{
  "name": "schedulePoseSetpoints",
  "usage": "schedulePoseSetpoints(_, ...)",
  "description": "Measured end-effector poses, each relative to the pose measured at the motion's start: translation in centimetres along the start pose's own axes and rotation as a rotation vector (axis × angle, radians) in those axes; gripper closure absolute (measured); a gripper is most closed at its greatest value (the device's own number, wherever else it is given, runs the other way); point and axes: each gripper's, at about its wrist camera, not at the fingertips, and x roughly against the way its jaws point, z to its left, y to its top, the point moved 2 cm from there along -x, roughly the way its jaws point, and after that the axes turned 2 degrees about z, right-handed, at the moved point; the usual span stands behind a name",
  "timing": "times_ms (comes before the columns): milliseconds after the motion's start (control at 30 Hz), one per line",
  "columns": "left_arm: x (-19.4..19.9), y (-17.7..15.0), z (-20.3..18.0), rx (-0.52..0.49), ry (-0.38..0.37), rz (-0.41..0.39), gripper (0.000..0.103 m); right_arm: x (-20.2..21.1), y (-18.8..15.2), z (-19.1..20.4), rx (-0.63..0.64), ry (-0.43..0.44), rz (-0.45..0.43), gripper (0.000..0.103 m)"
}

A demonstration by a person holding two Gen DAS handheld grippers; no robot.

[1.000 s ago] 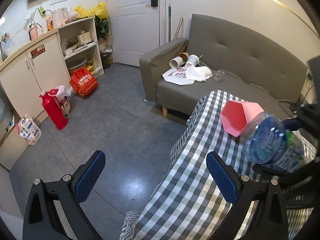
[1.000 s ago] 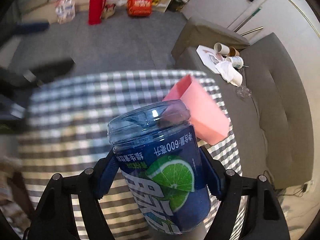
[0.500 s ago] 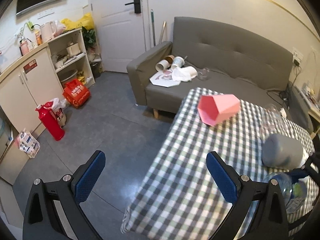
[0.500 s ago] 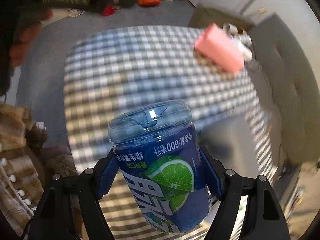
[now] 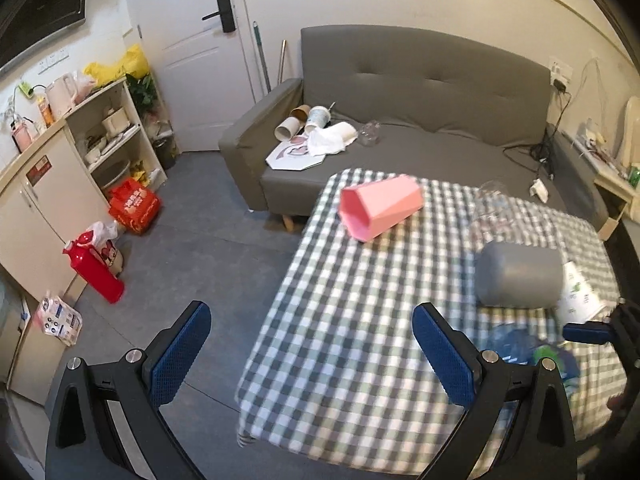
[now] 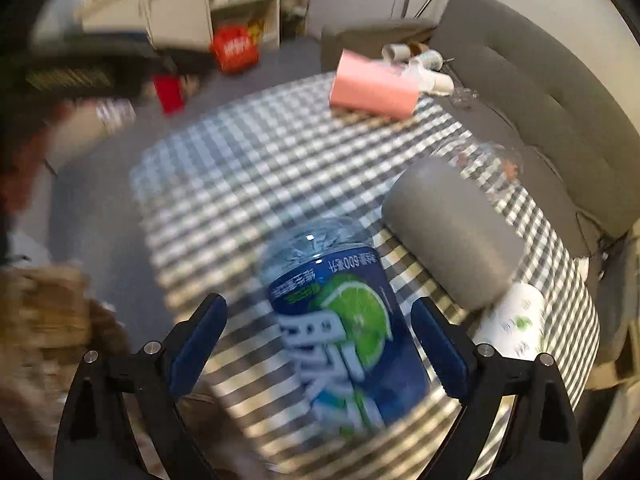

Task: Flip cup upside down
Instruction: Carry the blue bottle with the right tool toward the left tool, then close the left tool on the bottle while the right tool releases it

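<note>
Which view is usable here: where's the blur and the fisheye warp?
Left wrist view: mostly sharp, mild smear on the checked tablecloth, pink cup crisp, wall trim bowed by the fisheye. Right wrist view: heavy motion blur across cloth and room, blue cup label smeared, only the right gripper frame sharp, jaws apart from the cup.

You see a glossy clear-plastic blue cup (image 6: 340, 320), matt grey cylinder (image 6: 452, 232), woven checked tablecloth (image 5: 360, 320), smooth matt pink cup (image 5: 380, 206), textured blue finger pads (image 5: 180, 352).
</note>
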Motion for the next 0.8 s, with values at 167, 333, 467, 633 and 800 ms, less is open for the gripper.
schedulePoseSetpoints(167, 2.6, 1.0, -3.3, 0.031, -0.049, 0.015, 0.0, 6.8, -2.0, -1.6, -0.117, -0.063, -0.12, 0.006)
schedulePoseSetpoints(333, 3.0, -0.7, -8.1, 0.084, -0.083, 0.124, 0.0, 10.4, -5.3, -4.4, -0.265, -0.24, -0.157, 0.006)
schedulePoseSetpoints(467, 0.9, -2.7, -10.8, 0.18, -0.135, 0.28, 0.0, 11.3, -7.5, -6.8, -0.374, -0.284, -0.177, 0.006)
schedulePoseSetpoints(633, -1.3, -3.5, -11.9, 0.336, -0.142, 0.397, 0.0, 12.1, -9.0, -8.9, -0.437, -0.321, -0.192, 0.006)
schedulePoseSetpoints(800, -3.1, -3.8, -12.1, 0.428, -0.124, 0.454, 0.0, 12.5, -10.3, -10.2, -0.448, -0.325, -0.206, 0.006)
